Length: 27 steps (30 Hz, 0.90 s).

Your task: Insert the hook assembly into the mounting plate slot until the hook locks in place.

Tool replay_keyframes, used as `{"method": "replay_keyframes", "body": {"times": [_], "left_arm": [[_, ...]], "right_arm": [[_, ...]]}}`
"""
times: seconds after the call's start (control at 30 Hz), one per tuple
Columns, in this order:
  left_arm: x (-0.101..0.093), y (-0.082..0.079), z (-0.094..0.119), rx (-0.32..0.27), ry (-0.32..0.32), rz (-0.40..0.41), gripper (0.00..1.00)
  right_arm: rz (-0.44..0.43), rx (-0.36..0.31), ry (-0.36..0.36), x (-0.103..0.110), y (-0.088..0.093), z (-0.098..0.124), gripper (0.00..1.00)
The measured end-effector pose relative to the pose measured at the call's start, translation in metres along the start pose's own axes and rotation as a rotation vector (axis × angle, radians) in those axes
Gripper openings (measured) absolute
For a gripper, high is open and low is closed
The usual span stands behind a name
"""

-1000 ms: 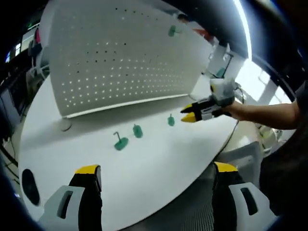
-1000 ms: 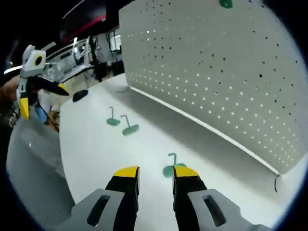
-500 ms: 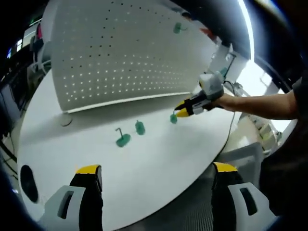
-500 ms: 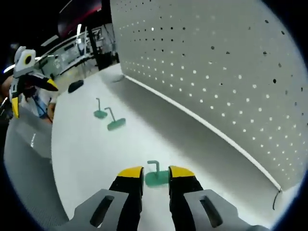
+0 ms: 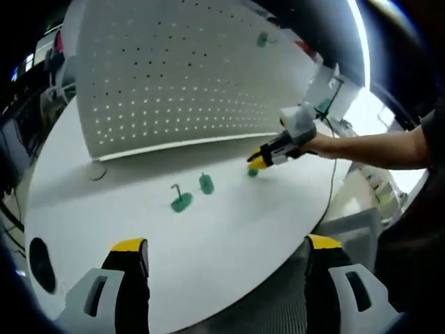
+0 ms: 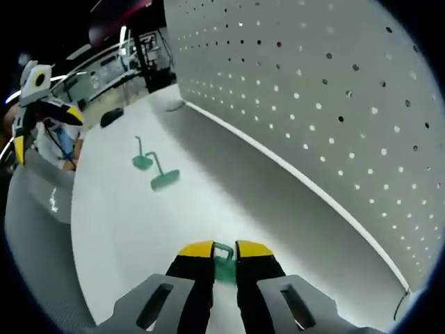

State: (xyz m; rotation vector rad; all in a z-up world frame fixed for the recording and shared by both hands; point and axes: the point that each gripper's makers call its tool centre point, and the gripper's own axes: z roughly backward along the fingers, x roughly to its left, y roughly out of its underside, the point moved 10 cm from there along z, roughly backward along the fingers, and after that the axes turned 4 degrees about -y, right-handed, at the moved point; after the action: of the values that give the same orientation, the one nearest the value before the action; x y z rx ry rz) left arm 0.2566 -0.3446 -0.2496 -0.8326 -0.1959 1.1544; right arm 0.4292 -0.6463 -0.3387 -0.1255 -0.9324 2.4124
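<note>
The right gripper [image 6: 217, 252] sits low on the white counter [image 6: 111, 209], its yellow-tipped jaws narrowed to a slim gap around a green hook [image 6: 222, 259] that lies on the surface just in front of the pegboard [image 6: 334, 104]; whether the jaws already pinch it firmly cannot be told. From the left gripper view the same right gripper [image 5: 259, 161] shows at the far right of the counter [image 5: 208, 236], reaching down onto that hook [image 5: 253, 172], with a person's forearm [image 5: 368, 149] behind it. Two more green hooks lie to the left on the counter, one with an upright wire stem [image 5: 181, 200] and one beside it [image 5: 206, 184], and another green hook [image 5: 263, 39] already hangs high on the pegboard [image 5: 174, 76]. The left gripper [image 5: 222, 250] hangs near the counter's front edge, jaws spread wide and holding nothing. The step in hand looks like the pickup, and doing it well likely means squeezing the hook's flat base squarely so the stem cannot twist, lifting straight up off the counter, then presenting the stem level to a pegboard hole and pressing until it seats. A skewed grip would probably let the small part pivot or slip, and the left gripper is best kept back so the hooks and board stay in sight.
</note>
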Motion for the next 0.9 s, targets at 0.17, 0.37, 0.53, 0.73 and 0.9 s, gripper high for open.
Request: {"method": "replay_keyframes", "body": {"times": [0.17,0.37,0.53,0.73,0.9], "left_arm": [[0.001,0.001,-0.002,0.006,0.000,0.006,0.94],[-0.001,0.001,-0.005,0.009,0.009,0.004,0.93],[-0.002,-0.001,-0.004,0.004,0.011,0.001,0.94],[-0.003,-0.003,-0.001,-0.009,0.004,-0.005,0.94],[-0.006,-0.005,0.002,-0.021,0.002,-0.014,0.95]], "right_arm": [[-0.003,0.005,-0.014,0.001,-0.003,-0.002,0.03],[0.017,0.001,-0.018,0.008,-0.003,-0.001,0.01],[0.006,-0.001,-0.009,0.011,-0.004,0.001,0.00],[-0.025,-0.018,0.035,0.011,-0.008,0.007,0.00],[-0.018,-0.047,0.077,0.009,-0.017,0.015,0.00]]}}
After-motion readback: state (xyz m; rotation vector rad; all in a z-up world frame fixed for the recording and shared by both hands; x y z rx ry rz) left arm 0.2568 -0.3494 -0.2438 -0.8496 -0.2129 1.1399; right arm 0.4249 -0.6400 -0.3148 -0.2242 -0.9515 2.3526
